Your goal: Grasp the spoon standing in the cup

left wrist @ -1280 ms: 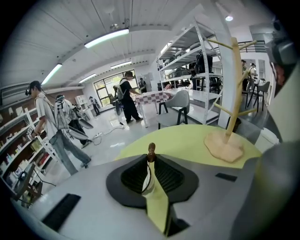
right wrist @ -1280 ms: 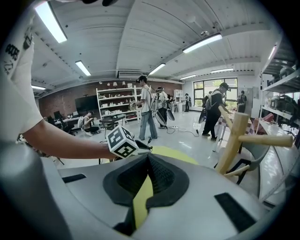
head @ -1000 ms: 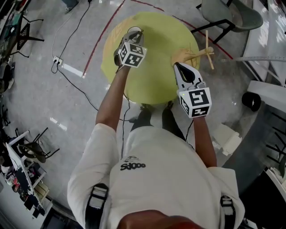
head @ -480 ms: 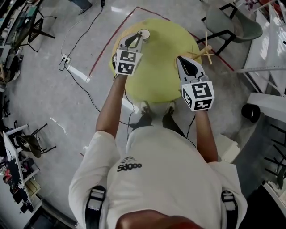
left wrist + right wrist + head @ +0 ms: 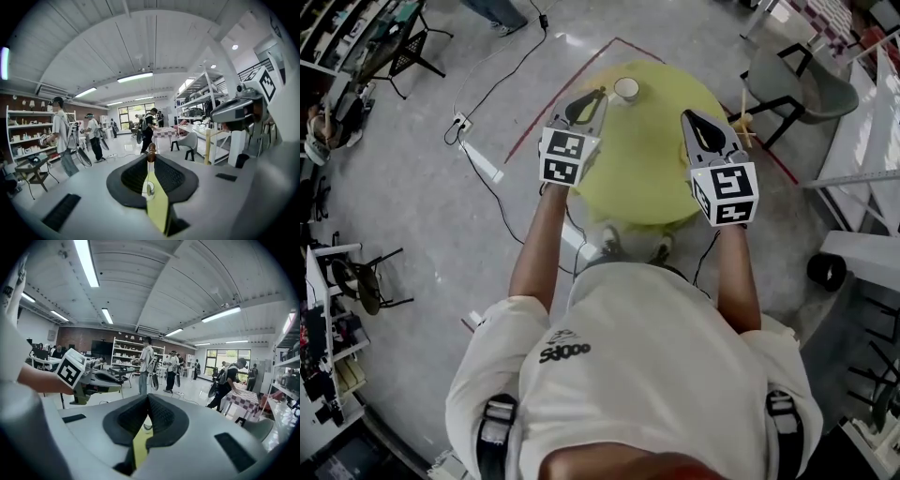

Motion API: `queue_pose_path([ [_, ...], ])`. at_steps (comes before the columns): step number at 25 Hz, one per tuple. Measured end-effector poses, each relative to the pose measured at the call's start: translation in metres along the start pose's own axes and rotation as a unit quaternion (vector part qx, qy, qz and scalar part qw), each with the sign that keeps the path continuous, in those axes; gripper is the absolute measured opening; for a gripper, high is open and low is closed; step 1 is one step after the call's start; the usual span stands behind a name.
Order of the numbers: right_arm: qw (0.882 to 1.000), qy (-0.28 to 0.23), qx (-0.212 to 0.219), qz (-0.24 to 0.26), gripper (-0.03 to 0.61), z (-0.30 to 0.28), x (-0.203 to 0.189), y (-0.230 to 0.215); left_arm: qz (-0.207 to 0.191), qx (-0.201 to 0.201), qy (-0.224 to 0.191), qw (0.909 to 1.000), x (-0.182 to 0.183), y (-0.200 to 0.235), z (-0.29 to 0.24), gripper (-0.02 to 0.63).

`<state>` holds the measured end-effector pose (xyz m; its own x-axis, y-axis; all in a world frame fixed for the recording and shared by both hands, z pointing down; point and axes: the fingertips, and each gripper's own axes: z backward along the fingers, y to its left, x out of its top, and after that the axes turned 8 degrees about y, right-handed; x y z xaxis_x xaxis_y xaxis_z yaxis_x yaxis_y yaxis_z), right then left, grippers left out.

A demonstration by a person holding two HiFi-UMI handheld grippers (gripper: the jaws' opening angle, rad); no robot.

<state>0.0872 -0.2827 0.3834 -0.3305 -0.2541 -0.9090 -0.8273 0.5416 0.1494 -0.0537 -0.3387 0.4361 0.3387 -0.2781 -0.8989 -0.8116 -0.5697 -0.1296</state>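
Here, the task has barely begun: nothing is grasped yet. Seen from the head view, a person stands at a round yellow tabletop (image 5: 642, 159) and holds a grey two-fingered gripper in each hand, both raised above the near half of the tabletop. The small white round cup (image 5: 626, 89) stands alone near the far edge. The spoon meant to be standing in it is too small to make out. The left gripper (image 5: 600, 93) is the closer one, its tips just beside the cup but not touching it. In its own view its black fingers are drawn together to a thin slit, with the cup (image 5: 148, 188) showing low through that slit and nothing pinched. The right gripper (image 5: 685, 114) hovers well apart from the cup, its fingers pressed together at the tips and empty. By my judgement, everything is left to do: spreading the fingers, reaching over the cup, and closing on the spoon handle.
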Motion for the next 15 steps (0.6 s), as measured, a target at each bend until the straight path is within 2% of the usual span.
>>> queue_pose_path([
  [9,0.999,-0.013,0.017,0.028,0.022,0.005,0.021,0.022,-0.003,0.009,-0.032,0.9994,0.022,-0.014,0.064,0.064],
  [15,0.998,-0.019,0.028,0.043,0.022,0.01,0.028,0.033,-0.013,0.015,-0.05,0.9986,0.035,-0.021,0.085,0.064],
])
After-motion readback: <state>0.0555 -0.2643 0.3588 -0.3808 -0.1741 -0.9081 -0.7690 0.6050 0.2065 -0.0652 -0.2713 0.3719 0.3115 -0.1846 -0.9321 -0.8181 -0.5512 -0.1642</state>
